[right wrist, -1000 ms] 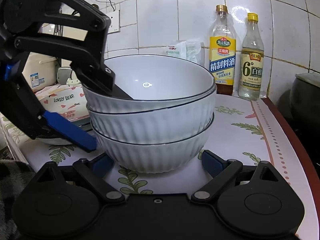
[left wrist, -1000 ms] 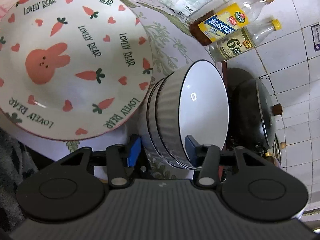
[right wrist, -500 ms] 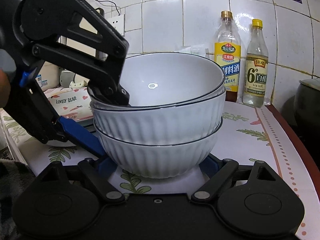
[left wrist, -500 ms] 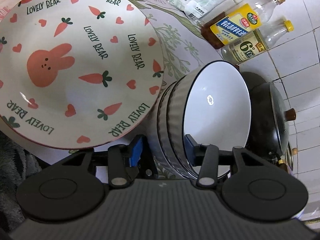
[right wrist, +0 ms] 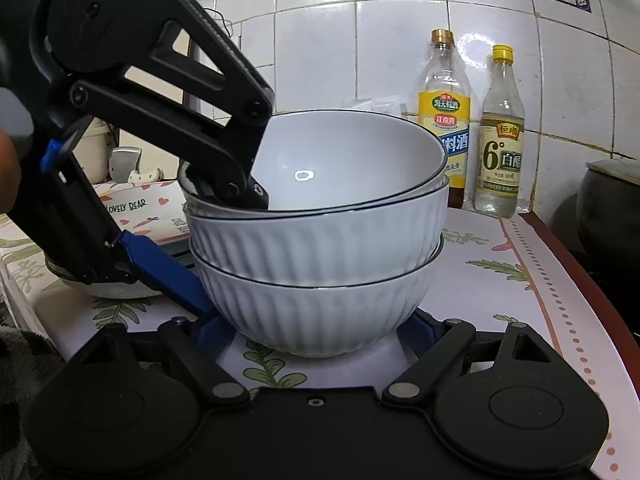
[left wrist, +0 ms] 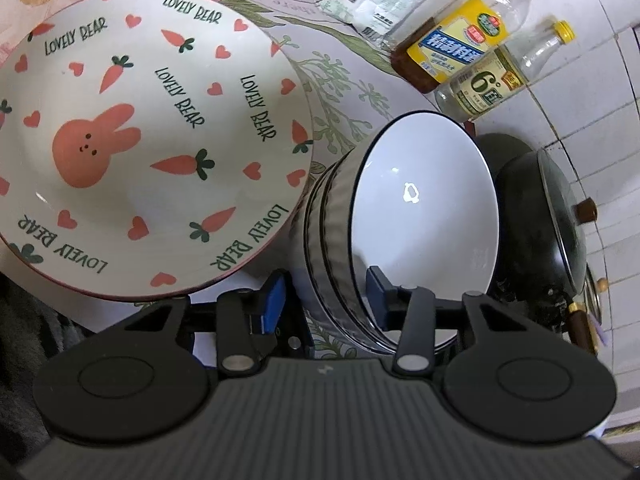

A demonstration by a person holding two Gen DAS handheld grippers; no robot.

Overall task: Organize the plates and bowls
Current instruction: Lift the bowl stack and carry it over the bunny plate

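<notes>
Your left hand-held gripper [left wrist: 326,298] has just been closing over the near rim of the stack of three white ribbed ceramic bowls [right wrist: 320,240]: one finger is inside the top bowl, the other outside, and whether the pads already press the wall I cannot tell. Your right hand-held gripper [right wrist: 314,330] stands wide, its fingers at both sides of the lowest bowl's base on the flowered worktop [right wrist: 500,272]. The round white plate with pink rabbit and carrots [left wrist: 140,148] beside the stack reads "LOVELY BEAR". One clear bottle with yellow cap [right wrist: 500,136] shows "6°".
</notes>
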